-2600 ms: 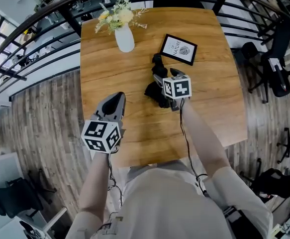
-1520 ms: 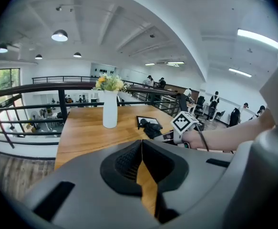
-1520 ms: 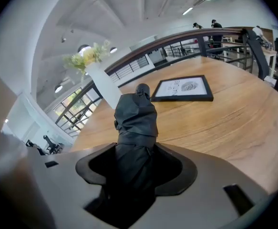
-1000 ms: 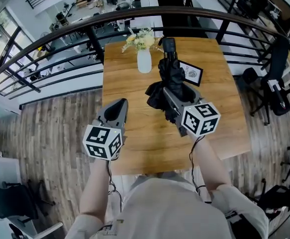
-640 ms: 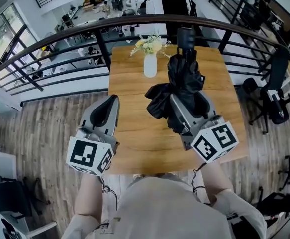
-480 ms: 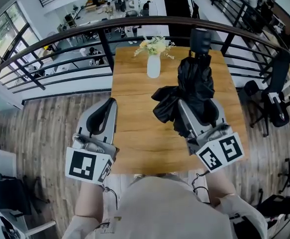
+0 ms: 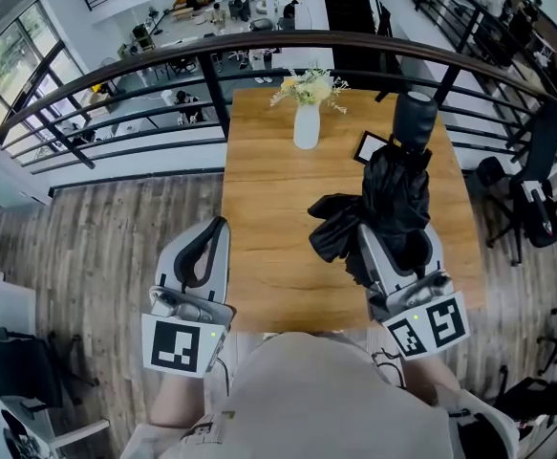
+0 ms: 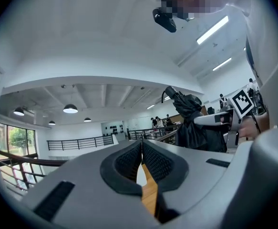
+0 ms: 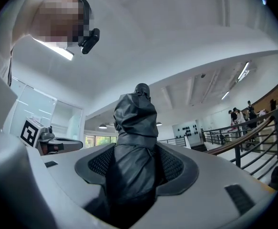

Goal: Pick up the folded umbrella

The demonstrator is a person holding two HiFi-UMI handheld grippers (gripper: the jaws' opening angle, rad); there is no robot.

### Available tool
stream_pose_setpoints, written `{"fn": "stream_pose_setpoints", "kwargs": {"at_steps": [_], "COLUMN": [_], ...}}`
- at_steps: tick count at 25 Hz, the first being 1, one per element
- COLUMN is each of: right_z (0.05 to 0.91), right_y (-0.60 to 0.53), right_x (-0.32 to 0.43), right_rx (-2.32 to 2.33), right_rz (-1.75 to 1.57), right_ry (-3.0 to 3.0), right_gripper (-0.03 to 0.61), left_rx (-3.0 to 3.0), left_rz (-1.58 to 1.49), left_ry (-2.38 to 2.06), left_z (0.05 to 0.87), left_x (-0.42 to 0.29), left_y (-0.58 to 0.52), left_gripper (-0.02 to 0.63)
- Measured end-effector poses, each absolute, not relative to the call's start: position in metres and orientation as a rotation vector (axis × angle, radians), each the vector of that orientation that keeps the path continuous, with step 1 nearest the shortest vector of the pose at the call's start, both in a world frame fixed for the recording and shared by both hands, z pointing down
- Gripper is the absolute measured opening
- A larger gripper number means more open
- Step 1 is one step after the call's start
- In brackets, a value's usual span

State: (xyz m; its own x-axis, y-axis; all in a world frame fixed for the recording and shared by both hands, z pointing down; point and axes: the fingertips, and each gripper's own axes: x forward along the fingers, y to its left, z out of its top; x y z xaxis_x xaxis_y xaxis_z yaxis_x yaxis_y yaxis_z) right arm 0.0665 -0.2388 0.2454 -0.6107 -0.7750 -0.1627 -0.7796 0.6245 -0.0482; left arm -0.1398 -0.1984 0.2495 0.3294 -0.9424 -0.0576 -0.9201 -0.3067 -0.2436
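The folded black umbrella (image 7: 393,194) hangs in the air above the wooden table (image 7: 268,189), its handle end pointing away from me. My right gripper (image 7: 390,235) is shut on its crumpled fabric body; in the right gripper view the umbrella (image 9: 134,142) fills the gap between both pads and rises beyond the tips. My left gripper (image 7: 211,235) is held to the left of the table's near edge, jaws together with nothing in them. In the left gripper view the pads meet at the tips (image 8: 141,149), and the umbrella (image 8: 189,123) shows off to the right.
A white vase of flowers (image 7: 307,122) and a small framed picture (image 7: 369,146) stand at the table's far end. A dark railing (image 7: 163,65) curves behind the table. An office chair (image 7: 536,189) stands at the right over plank flooring.
The right gripper has lifted the umbrella off the table and drawn it up and back toward me. The left gripper rose and came back alongside, still shut.
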Motion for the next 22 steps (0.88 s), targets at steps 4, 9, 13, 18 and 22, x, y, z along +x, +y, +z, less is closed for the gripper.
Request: {"fn": "stream_pose_setpoints", "kwargs": {"at_steps": [4,9,13,18,22], "right_z": [0.257,0.278,0.278,0.273,0.27], "right_y": [-0.244,-0.246,-0.247,-0.244,-0.239], "right_x": [0.074,0.075,0.076,0.075,0.074], "right_rx": [-1.277,-1.276,-1.269,-1.269,-1.279], "right_rz": [-0.016,-0.105,-0.114,-0.091,-0.085], "right_ry": [2.733,2.793,2.806,2.8,2.793], "right_gripper": [0.282,0.282,0.282,0.282,0.282], "left_rx": [-2.417,-2.458,-2.45,-2.45,-2.457], "left_rz": [-0.137,-0.162,-0.166,-0.16,-0.157], "left_ry": [1.729,1.741,1.748,1.74,1.736], "left_z": [0.268,0.284,0.281,0.28,0.279], "left_x": [-0.129,-0.118,-0.12,-0.123,-0.125], "left_y": [-0.204,-0.204,-0.203,-0.198,-0.191], "left_gripper": [0.021,0.02,0.021,0.021,0.021]}}
